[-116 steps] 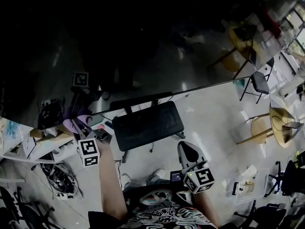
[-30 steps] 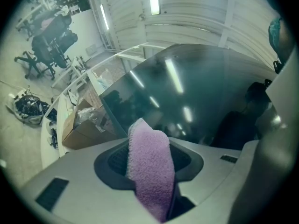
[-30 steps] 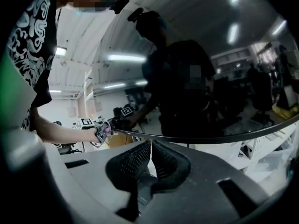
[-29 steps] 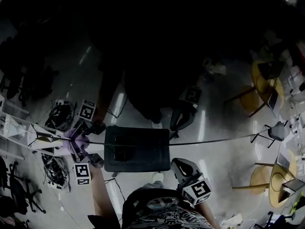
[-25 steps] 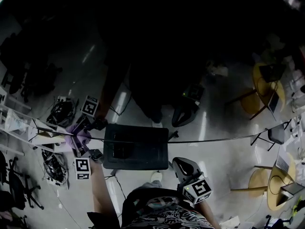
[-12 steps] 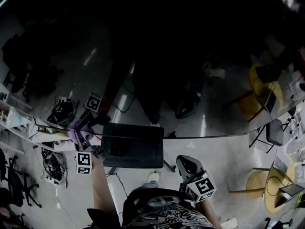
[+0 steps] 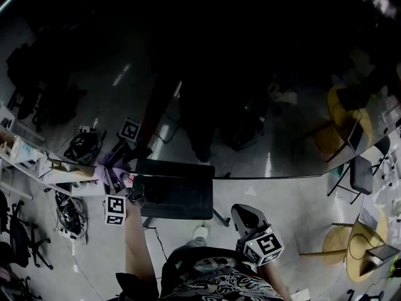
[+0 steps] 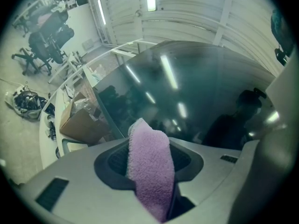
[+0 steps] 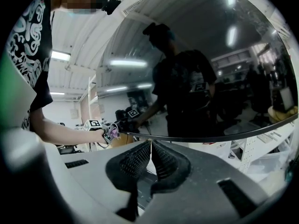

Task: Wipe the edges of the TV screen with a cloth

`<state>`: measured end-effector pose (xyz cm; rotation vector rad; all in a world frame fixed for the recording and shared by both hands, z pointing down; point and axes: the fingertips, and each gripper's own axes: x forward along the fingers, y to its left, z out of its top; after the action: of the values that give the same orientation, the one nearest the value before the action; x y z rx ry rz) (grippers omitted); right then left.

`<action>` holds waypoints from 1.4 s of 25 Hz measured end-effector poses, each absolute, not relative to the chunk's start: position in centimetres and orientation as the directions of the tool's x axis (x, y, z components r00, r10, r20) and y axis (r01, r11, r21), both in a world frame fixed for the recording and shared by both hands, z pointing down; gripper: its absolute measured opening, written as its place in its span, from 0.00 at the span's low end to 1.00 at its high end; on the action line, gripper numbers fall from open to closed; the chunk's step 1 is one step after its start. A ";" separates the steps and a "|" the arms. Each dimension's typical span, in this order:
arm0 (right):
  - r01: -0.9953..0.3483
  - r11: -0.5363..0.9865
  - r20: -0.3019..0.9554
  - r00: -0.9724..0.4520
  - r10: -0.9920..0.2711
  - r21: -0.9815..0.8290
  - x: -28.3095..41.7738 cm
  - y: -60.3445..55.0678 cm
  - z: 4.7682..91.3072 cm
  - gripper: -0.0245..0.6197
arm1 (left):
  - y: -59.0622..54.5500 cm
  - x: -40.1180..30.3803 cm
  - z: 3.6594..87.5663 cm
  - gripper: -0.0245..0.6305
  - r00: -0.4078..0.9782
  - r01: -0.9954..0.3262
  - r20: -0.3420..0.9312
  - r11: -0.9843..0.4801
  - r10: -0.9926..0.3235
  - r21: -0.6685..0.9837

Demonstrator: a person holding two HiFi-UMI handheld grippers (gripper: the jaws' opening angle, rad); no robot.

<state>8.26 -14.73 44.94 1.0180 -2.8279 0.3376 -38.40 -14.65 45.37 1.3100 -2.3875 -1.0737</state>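
Left gripper (image 7: 120, 182) pinching a fluffy purple cloth (image 8: 148, 153), right gripper (image 9: 150, 158) closed empty, we are seemingly just starting the glossy black TV screen's (image 8: 201, 87) edge at nine o'clock.

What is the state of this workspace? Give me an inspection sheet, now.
Surface: TV screen dark and glossy, full of reflections; smears cannot be told.
Job's things: purple cloth held at the left end of the screen's edge.
Clutter: cardboard box beside the screen.
Grippers: left gripper fingers shut on the cloth; right gripper fingers together, empty, apart from the screen.
Cables: tangled bundle on the floor at left.
Surroundings: office chairs, yellow round table.
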 end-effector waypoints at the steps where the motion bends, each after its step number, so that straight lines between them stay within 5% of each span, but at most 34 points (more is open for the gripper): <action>1: -0.638 0.752 0.181 -0.769 -0.613 -0.168 8.5 -14.6 44.8 0.09 | -14.6 -38.1 45.3 0.30 -0.582 -0.643 -0.151 0.338 -0.799 0.688; 35: -0.670 0.725 0.192 -0.742 -0.642 -0.162 16.8 -12.8 45.0 0.09 | -17.3 -27.4 45.6 0.30 -0.493 -0.673 -0.139 0.274 -0.859 0.687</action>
<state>16.76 -12.82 45.02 1.0708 -2.8024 0.3356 -27.37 -17.28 45.60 1.4121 -2.2861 -1.0321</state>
